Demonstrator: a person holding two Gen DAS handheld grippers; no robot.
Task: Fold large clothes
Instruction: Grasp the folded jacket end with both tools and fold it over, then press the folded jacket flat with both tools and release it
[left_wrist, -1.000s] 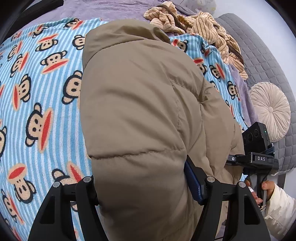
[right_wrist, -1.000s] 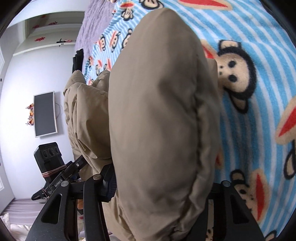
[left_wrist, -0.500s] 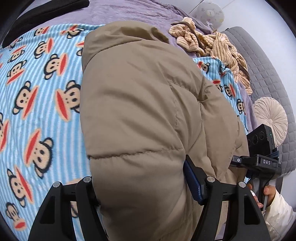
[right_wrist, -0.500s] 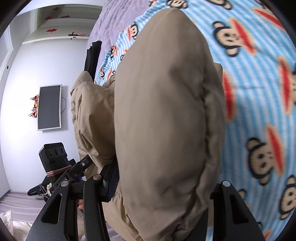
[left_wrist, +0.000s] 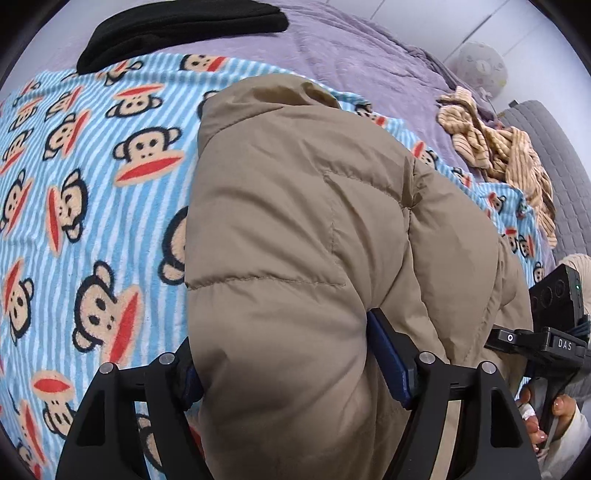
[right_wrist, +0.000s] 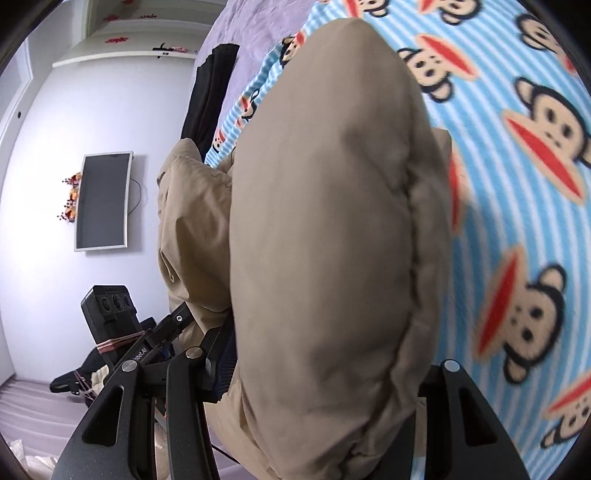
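A tan puffer jacket (left_wrist: 295, 240) fills the middle of both views, held up over the blue striped monkey-print blanket (left_wrist: 85, 206). My left gripper (left_wrist: 291, 365) is shut on a thick fold of the jacket, with the blue pads pressed into it. My right gripper (right_wrist: 325, 373) is shut on another bulky part of the same jacket (right_wrist: 325, 221). The right gripper's body also shows at the right edge of the left wrist view (left_wrist: 546, 332). The left gripper's body shows at lower left in the right wrist view (right_wrist: 122, 332).
A black garment (left_wrist: 177, 29) lies at the far edge of the purple bedspread (left_wrist: 351, 55). A striped tan garment (left_wrist: 498, 147) is heaped at the right by a grey quilted headboard (left_wrist: 569, 177). A wall screen (right_wrist: 103, 199) hangs beyond the bed.
Both grippers have lifted and swung with the jacket still gripped. More of the blanket, the purple bedspread and the black garment have come into view.
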